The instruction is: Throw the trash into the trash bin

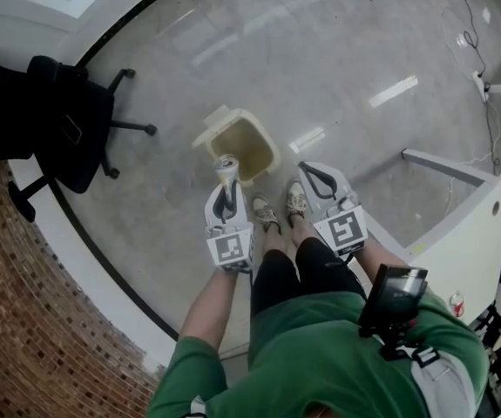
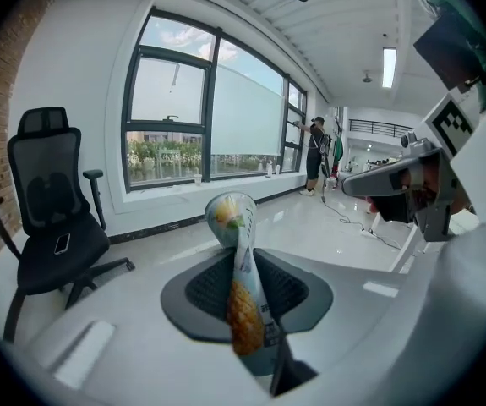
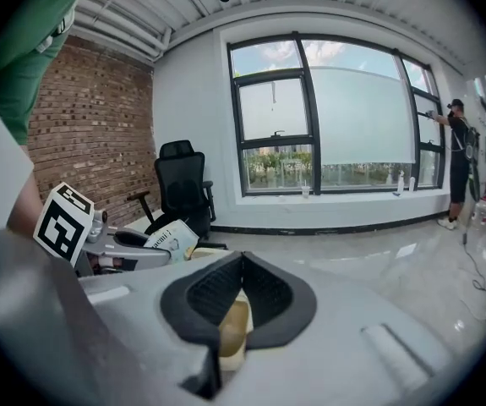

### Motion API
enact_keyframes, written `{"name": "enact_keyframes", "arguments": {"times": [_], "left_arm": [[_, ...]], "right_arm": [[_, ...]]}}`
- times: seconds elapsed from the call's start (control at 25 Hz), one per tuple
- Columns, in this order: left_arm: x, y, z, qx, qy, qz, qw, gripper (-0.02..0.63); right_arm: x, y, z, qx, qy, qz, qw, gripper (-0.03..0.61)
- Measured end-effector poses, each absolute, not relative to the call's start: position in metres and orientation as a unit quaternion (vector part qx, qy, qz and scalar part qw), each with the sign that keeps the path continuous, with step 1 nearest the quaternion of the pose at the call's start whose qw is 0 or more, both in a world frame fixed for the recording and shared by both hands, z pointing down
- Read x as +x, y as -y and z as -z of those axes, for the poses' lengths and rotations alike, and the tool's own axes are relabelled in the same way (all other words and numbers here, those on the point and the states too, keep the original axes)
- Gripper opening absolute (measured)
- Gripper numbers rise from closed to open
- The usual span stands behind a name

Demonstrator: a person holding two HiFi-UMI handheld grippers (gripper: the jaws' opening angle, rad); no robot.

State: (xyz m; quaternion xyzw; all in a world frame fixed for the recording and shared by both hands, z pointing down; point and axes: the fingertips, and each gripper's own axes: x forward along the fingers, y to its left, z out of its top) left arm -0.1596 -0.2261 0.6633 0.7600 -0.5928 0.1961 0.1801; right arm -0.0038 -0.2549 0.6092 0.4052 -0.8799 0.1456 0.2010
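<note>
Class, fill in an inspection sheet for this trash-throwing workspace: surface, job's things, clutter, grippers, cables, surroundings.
Surface: grey polished floor.
Job's things: beige trash bin, open-topped, on the floor ahead of the person's feet; a squashed packet with a pineapple picture.
Clutter: a phone on the chair seat.
Grippers: left gripper is clamped on the packet, just short of the bin; right gripper has its jaw tips together, with nothing seen held.
Cables: a loose cable runs across the floor at far right.
Surroundings: black office chair, brick wall, white table, large windows, another person by the glass.
</note>
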Motion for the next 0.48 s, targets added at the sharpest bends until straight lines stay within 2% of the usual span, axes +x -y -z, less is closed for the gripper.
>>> {"name": "enact_keyframes", "arguments": {"times": [0.48], "left_arm": [[-0.149,0.232,-0.809,0.76,0.565,-0.244,0.21,0.077]], "right_arm": [[-0.016,0.252,-0.727,0.375,0.878,-0.166,0.246,0.003]]}}
